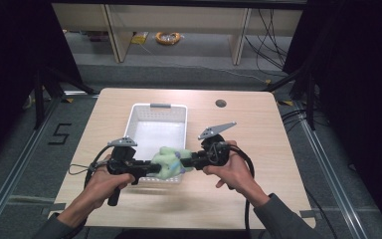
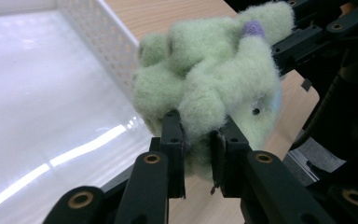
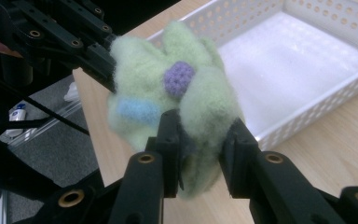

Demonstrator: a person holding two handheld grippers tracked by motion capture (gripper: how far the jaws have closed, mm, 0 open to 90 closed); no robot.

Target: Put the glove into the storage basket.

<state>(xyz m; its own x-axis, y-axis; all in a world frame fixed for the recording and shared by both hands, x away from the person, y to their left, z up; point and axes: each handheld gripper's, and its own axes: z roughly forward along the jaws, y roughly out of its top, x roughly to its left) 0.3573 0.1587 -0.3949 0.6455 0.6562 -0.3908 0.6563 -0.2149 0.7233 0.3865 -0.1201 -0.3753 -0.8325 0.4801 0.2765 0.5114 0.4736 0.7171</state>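
A fuzzy pale green plush toy point(image 1: 169, 162) with a purple knob and a light blue patch hangs in the air over the near rim of a white perforated basket point(image 1: 138, 113). My left gripper point(image 1: 155, 169) is shut on its left side and my right gripper point(image 1: 183, 163) is shut on its right side. In the left gripper view the black jaws pinch a fold of the plush toy point(image 2: 209, 84), with the basket point(image 2: 107, 46) behind. The right gripper view has the jaws squeezing the plush toy point(image 3: 177, 102), and the other gripper point(image 3: 107, 63) bites its far side.
The basket stands on a light wooden table point(image 1: 258, 129) with a small dark hole point(image 1: 221, 103) at the back right. Dark curtains flank the table. Shelving legs and a yellow cable coil point(image 1: 168, 38) sit on the floor beyond.
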